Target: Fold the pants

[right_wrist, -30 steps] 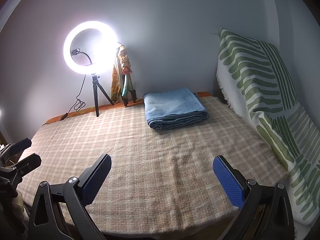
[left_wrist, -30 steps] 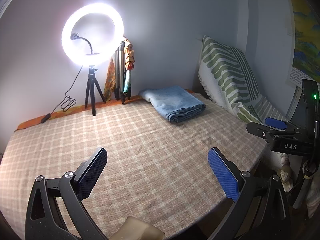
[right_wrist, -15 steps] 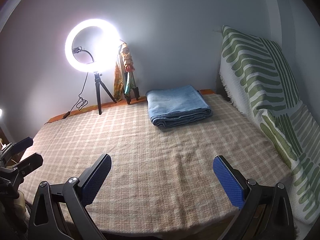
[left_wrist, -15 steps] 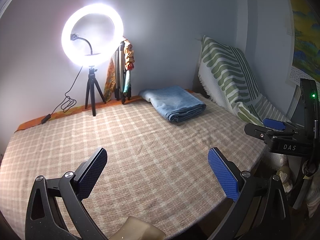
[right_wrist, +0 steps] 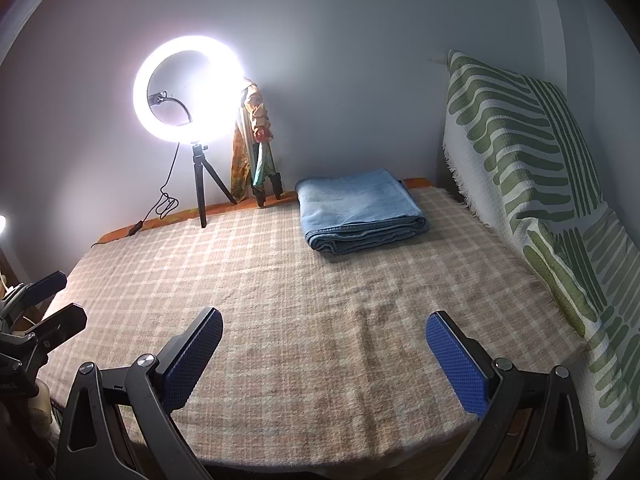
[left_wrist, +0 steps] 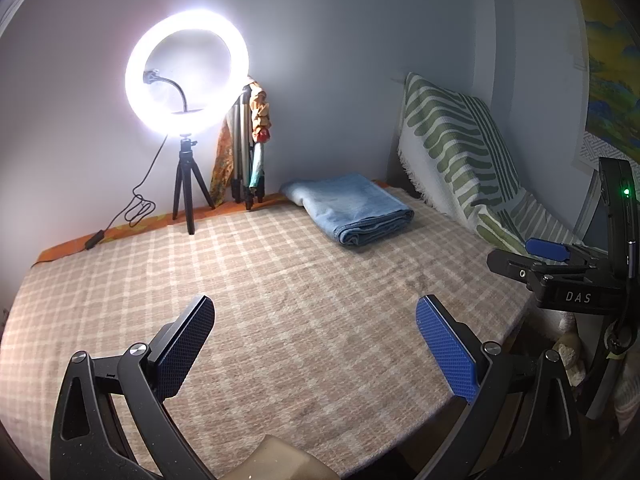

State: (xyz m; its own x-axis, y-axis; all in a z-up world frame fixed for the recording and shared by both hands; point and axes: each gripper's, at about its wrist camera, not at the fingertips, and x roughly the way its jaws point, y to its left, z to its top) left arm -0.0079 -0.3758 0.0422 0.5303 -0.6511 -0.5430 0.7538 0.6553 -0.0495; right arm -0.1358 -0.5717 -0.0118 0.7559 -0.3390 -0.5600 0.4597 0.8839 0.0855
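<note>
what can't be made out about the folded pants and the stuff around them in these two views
- folded pants: inner layers, waistband and pockets hidden by the top fold, both views.
- ring light: glare washes out its surface and the holder inside, both views.
- cloth on the tripod: too small to identify.
- pale object: cut off by the left wrist view's bottom edge.

Both wrist views low at near edge, facing far wall, sharing folded pants (left_wrist: 352, 210) (right_wrist: 360, 210)

Blue denim pants (right_wrist: 360, 210), folded flat, at the bed's far edge
</note>
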